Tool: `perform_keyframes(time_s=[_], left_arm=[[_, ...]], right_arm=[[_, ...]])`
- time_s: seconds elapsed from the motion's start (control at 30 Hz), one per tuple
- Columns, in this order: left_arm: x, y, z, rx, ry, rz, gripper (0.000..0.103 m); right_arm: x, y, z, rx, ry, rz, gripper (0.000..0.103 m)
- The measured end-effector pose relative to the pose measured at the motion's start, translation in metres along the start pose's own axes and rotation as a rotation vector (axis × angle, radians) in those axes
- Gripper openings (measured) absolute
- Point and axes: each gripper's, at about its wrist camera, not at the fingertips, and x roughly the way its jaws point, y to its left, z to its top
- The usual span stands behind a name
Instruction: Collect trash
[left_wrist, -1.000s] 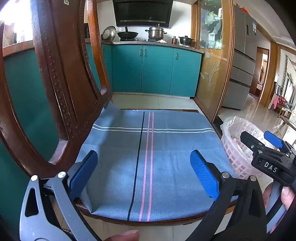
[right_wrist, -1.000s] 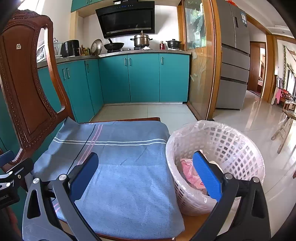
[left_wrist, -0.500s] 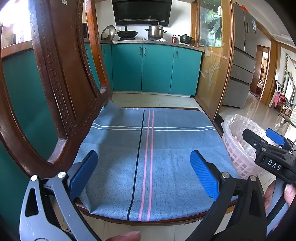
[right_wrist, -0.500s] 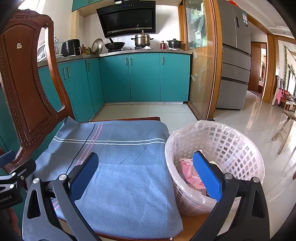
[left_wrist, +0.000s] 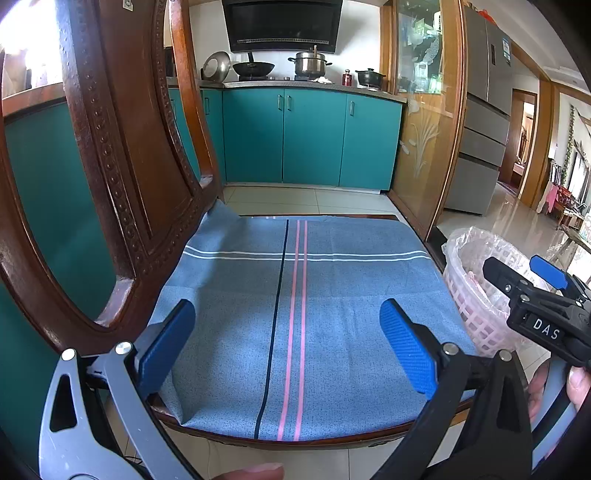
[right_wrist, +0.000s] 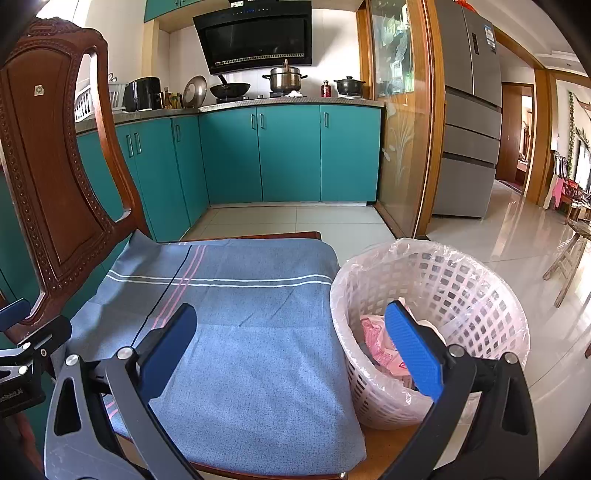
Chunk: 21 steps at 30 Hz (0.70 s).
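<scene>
At the far left stands the carved wooden chair back (right_wrist: 55, 177), with teal cabinets (right_wrist: 288, 151) behind it. The left gripper (left_wrist: 288, 343) hangs over the front of the chair seat with its blue pads spread wide and nothing between them. Under it lies a blue cloth (left_wrist: 306, 306) with pink, dark and white stripes, covering the seat of the chair; no loose item shows on the cloth in either view. The right gripper (right_wrist: 291, 350) is likewise spread open and empty, its left pad over the cloth and its right pad in front of the basket. The white lattice basket (right_wrist: 476, 291) sits at the right end of the seat, just beside the cloth's edge, and is lined with a clear plastic bag whose rim folds over the top. Inside it lies the trash (right_wrist: 376, 339): a crumpled pink wrapper against the near wall, with something pale behind it, partly hidden by the gripper pad. On the worktop (right_wrist: 280, 100) at the back stand a wok, a steel pot and a dark pot. To the right, a grey fridge (right_wrist: 469, 118) and a glossy tiled floor (right_wrist: 517, 236)
</scene>
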Motion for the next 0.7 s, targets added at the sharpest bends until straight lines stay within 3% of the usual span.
perform_keyframes(time_s=[0.7], left_arm=[[0.0003,0.0004,-0.0005,0.007,0.002,0.003,0.100]], right_arm=[[0.0000,0.0016,-0.0015,-0.003,0.001,0.002,0.100]])
